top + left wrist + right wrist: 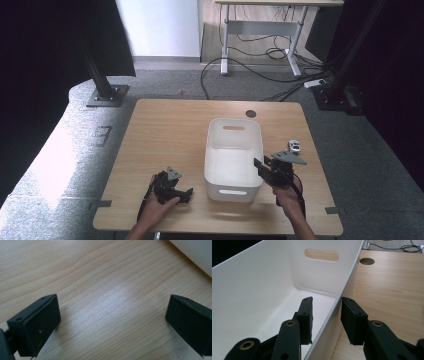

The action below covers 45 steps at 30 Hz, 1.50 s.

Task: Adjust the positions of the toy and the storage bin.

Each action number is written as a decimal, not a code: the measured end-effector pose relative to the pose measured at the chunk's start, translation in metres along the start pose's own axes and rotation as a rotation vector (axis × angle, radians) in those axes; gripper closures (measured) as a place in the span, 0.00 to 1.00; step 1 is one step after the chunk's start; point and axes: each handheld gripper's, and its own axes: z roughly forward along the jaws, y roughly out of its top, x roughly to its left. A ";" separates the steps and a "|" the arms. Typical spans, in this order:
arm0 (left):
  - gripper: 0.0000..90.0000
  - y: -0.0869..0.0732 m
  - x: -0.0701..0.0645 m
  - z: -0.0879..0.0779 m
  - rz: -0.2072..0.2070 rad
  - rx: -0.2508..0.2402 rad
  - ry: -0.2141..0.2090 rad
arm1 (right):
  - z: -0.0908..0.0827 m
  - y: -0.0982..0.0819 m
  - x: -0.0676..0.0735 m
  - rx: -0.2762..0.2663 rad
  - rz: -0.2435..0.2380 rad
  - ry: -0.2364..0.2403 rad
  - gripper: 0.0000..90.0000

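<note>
A white plastic bin [208, 150] with handle slots stands right of the table's middle, and nothing lies inside it. My right gripper [262, 164] straddles the bin's right wall near the front corner. In the right gripper view one jaw of that gripper [327, 302] hangs inside the bin [262, 290] and the other outside; a gap shows between the inner pad and the wall, so it is open. My left gripper [186, 195] rests low on the table left of the bin. It is wide open [112, 320] with bare wood between its jaws and the bin's corner [197, 252] beyond.
A small white toy car [294, 146] sits on the wooden table [165, 130] to the right of the bin, just beyond my right gripper. A round cable hole [250, 113] lies behind the bin. Cables and a desk frame stand on the floor past the far edge.
</note>
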 end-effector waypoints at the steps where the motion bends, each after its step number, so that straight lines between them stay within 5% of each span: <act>1: 0.00 0.000 0.000 0.000 0.000 0.000 0.000 | 0.000 0.000 0.000 0.000 0.000 0.000 0.68; 9: 0.00 0.000 0.000 0.000 0.000 0.000 0.000 | -0.002 -0.002 -0.002 -0.045 -0.041 -0.001 0.55; 23: 0.00 0.000 0.000 0.000 0.000 0.000 0.000 | -0.029 0.000 -0.026 -0.126 -0.005 0.024 0.42; 45: 0.00 0.000 0.000 0.000 -0.001 0.000 0.000 | -0.043 -0.014 -0.056 -0.073 -0.006 -0.036 0.39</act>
